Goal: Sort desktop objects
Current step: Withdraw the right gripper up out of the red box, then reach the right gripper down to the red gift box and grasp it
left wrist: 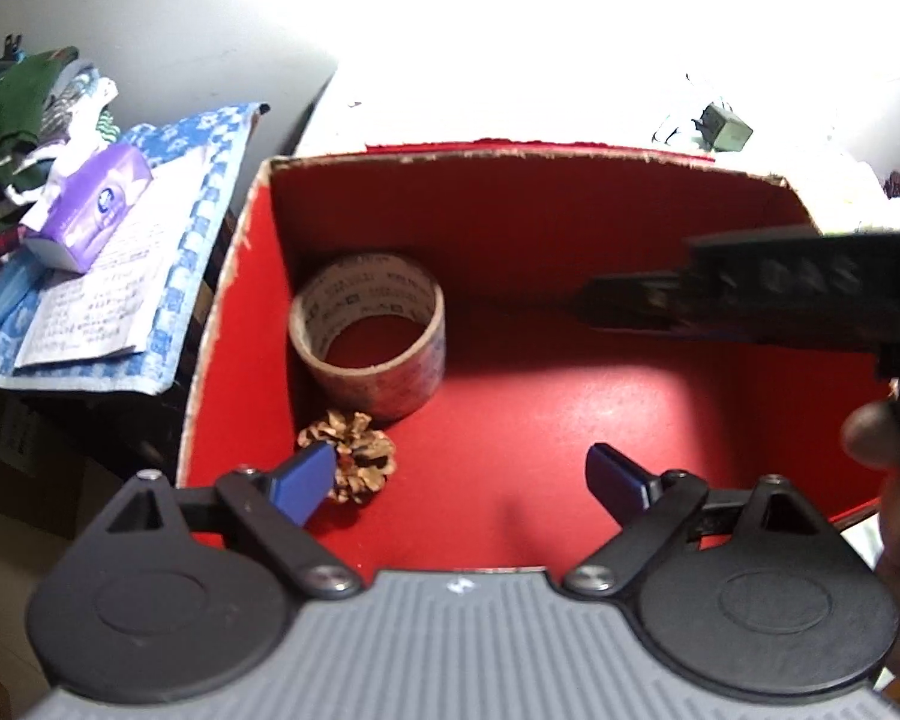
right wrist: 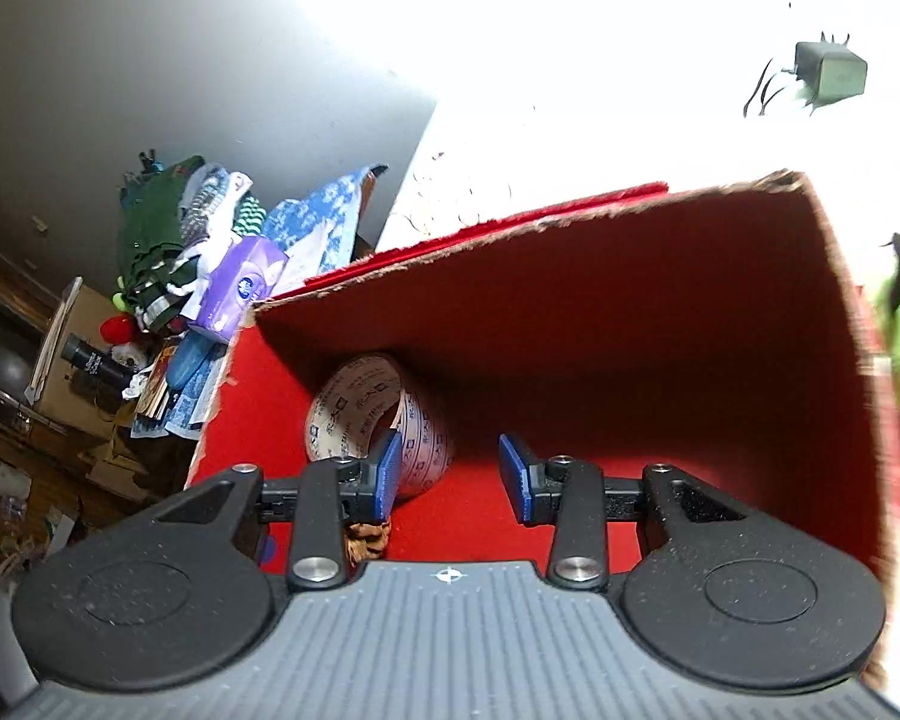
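Your left gripper (left wrist: 459, 474) and right gripper (right wrist: 450, 477) both hang with jaws apart, empty, over the red box (left wrist: 570, 228). The tape roll (left wrist: 369, 333) at ten o'clock lies flat, hole upward, print unreadable; the pine cone (left wrist: 360, 456) sits just beside it.

**Clearance inside the red box**

The red box (left wrist: 570, 396) is open at the top. The tape roll (left wrist: 369, 336) and the pine cone (left wrist: 357, 462) occupy its left rear corner, just beside the left wall. The middle and right floor lie bare. The right tool (left wrist: 750, 300) reaches in over the right rim, crossing the upper right space. Four walls bound any sideways passage.
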Motion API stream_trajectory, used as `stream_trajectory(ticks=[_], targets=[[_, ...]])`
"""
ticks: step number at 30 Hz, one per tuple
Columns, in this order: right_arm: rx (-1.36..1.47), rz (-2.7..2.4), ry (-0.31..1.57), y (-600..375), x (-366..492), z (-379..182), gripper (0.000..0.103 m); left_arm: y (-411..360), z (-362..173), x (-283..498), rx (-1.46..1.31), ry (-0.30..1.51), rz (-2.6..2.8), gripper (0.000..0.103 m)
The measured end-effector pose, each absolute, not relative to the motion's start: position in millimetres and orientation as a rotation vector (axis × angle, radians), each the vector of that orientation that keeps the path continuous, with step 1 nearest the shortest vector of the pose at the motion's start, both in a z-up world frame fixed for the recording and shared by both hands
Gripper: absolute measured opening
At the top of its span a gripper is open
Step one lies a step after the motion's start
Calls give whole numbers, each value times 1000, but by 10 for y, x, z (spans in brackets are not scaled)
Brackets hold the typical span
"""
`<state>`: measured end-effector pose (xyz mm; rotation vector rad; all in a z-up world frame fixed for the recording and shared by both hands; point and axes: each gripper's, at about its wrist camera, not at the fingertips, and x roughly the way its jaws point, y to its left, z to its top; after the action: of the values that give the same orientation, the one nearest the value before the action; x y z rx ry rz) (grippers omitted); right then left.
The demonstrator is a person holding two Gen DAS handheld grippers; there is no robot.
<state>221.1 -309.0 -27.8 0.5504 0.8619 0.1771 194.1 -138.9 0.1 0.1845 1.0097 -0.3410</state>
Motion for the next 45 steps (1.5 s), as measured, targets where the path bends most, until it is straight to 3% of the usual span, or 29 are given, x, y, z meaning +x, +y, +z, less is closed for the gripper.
stream_trajectory(ticks=[10,22,27,45], targets=[[519,186,782,-3322,1765,-87,40,-1445,237,1653,184,939,-257,98],[494,395,709,-3444,1161,134,45,-1241,516,1137,97,887,-229,90],[457,522,720,-3436,924,95,45,-1143,432,863,35,947,-276,81],[588,535,957,-3540,812,-532,45,-1571,-135,520,22,1096,-393,83]])
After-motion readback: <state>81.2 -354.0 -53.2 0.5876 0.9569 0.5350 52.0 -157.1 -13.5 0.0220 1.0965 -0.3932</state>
